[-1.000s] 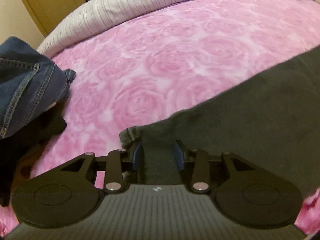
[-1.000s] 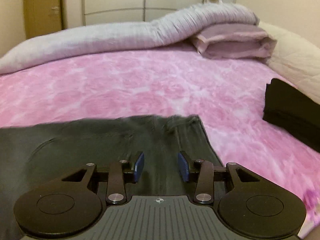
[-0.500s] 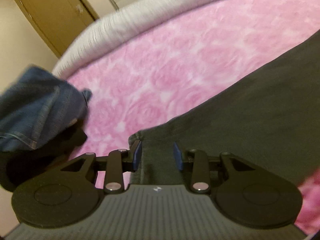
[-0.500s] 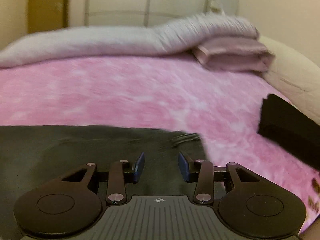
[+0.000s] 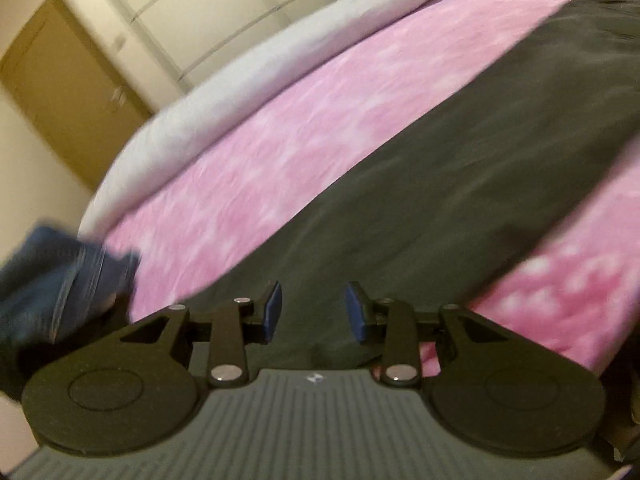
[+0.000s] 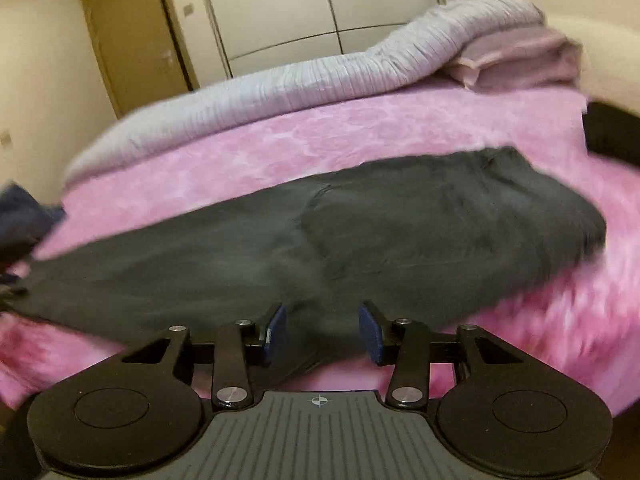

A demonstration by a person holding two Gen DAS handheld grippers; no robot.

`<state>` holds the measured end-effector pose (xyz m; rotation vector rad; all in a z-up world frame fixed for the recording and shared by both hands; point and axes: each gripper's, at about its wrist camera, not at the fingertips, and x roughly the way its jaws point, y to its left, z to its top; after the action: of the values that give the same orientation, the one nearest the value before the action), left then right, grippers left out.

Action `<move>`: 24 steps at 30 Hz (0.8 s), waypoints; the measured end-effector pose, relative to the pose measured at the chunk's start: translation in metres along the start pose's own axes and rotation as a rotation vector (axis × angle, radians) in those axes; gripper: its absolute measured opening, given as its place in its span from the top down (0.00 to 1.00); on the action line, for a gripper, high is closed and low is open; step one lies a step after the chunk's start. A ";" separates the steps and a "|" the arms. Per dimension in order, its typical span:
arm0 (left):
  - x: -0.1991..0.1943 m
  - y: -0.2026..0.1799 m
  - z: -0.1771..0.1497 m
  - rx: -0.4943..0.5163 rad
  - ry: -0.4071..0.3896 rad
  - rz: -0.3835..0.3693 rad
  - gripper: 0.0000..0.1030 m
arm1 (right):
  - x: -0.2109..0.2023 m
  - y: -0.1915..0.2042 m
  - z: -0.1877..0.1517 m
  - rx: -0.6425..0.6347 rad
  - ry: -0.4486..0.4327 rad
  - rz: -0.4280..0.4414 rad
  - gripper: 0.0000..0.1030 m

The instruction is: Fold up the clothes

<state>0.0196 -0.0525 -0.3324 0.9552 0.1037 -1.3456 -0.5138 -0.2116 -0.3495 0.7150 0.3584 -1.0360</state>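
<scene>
My left tongs [image 5: 314, 311] stand with their blue pads [image 5: 273, 309] spread apart, released, gripping nothing; dark grey cloth shows in the gap between them, but whether the pads touch it I cannot tell. My right tongs [image 6: 322, 334] are likewise released, pads [image 6: 370, 334] parted, poised over the near edge of the same garment.

The task's thing, a pair of dark grey trousers [image 6: 320, 240], lies stretched flat across the pink rose-patterned blanket [image 6: 300, 148] of the bed. Seen from the right wrist, its wider end [image 6: 520, 208] lies toward the right and the narrower leg end [image 6: 80, 280] runs off to the left. A curved seam line [image 6: 316, 200] crosses the cloth near the middle. From the left wrist, the trousers [image 5: 460, 184] run as a long dark band from the tongs toward the upper right corner; this view is tilted and blurred.

Blue denim jeans [image 5: 52, 288] lie bunched at the left edge of the bed, just beside the blanket's edge, and appear again as a dark blue lump [image 6: 24, 216] in the right wrist view. A pale ribbed quilt [image 6: 300, 92] lies rolled along the far side of the bed, with a folded mauve pillow [image 6: 520, 60] at its right end. A black folded item [image 6: 612, 136] sits on the bed at the right edge, apart from the trousers. Behind stand a brown door [image 6: 132, 40] and white wardrobe panels [image 6: 320, 8].
</scene>
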 end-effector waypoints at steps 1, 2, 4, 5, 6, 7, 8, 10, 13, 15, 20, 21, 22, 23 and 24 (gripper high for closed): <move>-0.005 -0.013 0.006 0.027 -0.031 -0.015 0.68 | -0.001 -0.003 -0.005 0.068 0.006 0.030 0.57; -0.009 -0.026 0.013 0.049 -0.065 -0.047 0.66 | -0.002 -0.006 -0.010 0.135 0.012 0.061 0.57; -0.008 -0.045 0.024 0.076 -0.105 -0.100 0.65 | -0.005 -0.012 -0.020 0.271 0.024 0.121 0.57; -0.004 -0.054 0.031 0.090 -0.117 -0.115 0.65 | -0.006 -0.015 -0.025 0.338 0.030 0.151 0.57; 0.000 -0.061 0.036 0.105 -0.123 -0.123 0.65 | -0.007 -0.017 -0.030 0.406 0.036 0.182 0.57; 0.005 -0.066 0.040 0.117 -0.127 -0.133 0.65 | -0.005 -0.021 -0.030 0.445 0.026 0.195 0.57; 0.011 -0.069 0.044 0.118 -0.128 -0.142 0.66 | 0.000 -0.025 -0.030 0.474 0.024 0.201 0.57; 0.024 -0.072 0.048 0.116 -0.123 -0.156 0.66 | 0.012 -0.033 -0.033 0.554 0.050 0.212 0.57; 0.036 -0.070 0.048 0.107 -0.100 -0.170 0.65 | 0.016 -0.045 -0.043 0.692 0.066 0.266 0.57; 0.039 -0.070 0.047 0.100 -0.098 -0.174 0.65 | 0.010 -0.047 -0.051 0.723 0.067 0.293 0.57; 0.045 -0.073 0.041 0.085 -0.103 -0.171 0.65 | 0.017 -0.059 -0.060 0.780 0.044 0.319 0.67; 0.043 -0.075 0.042 0.085 -0.102 -0.169 0.65 | 0.020 -0.061 -0.059 0.793 0.041 0.320 0.70; 0.044 -0.074 0.042 0.082 -0.101 -0.170 0.65 | 0.022 -0.062 -0.058 0.807 0.038 0.322 0.79; 0.044 -0.074 0.042 0.079 -0.100 -0.171 0.65 | 0.024 -0.064 -0.057 0.821 0.035 0.323 0.84; 0.044 -0.073 0.041 0.076 -0.099 -0.172 0.65 | 0.025 -0.065 -0.060 0.856 0.032 0.333 0.85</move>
<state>-0.0487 -0.1069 -0.3694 0.9578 0.0603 -1.5624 -0.5557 -0.2070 -0.4317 1.5001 -0.2064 -0.8368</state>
